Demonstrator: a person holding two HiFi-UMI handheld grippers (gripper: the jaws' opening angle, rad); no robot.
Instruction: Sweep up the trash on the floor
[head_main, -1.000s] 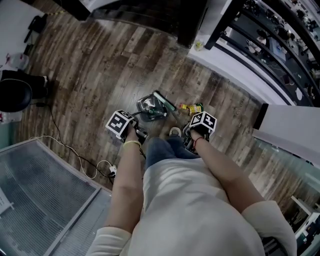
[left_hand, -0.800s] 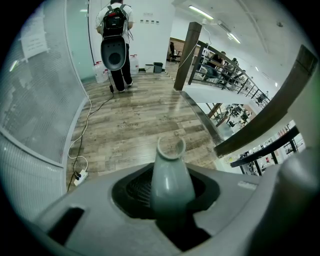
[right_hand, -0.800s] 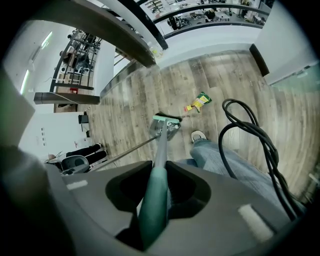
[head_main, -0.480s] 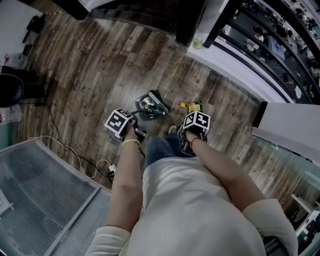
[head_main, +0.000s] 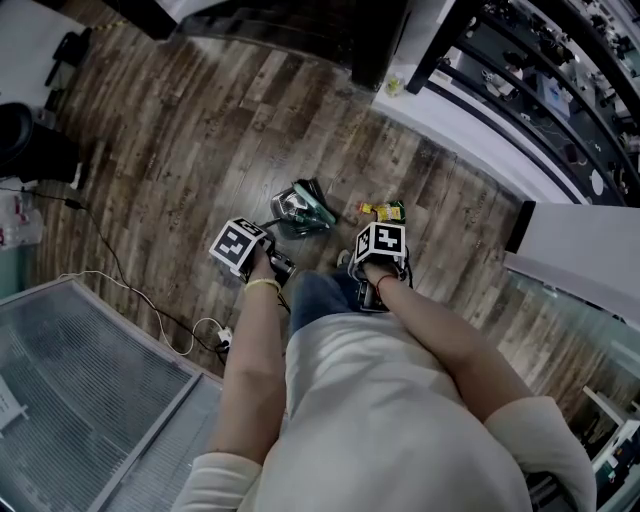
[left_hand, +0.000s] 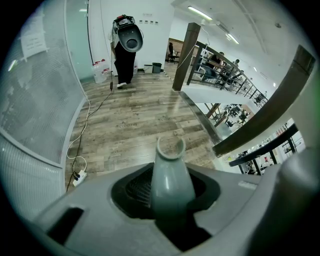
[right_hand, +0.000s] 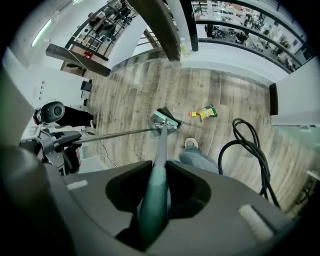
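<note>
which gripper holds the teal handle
The right gripper; its teal handle runs down to the broom head. The left gripper clamps a grey handle instead.

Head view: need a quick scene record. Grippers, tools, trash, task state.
left gripper: shut on dustpan handle
right gripper: shut on broom handle
dustpan: on the wood floor, ahead of the person
broom head: down at the dustpan
trash: yellow and green wrappers on the floor, right of the dustpan, apart from it
task state: trash not yet in the dustpan
</note>
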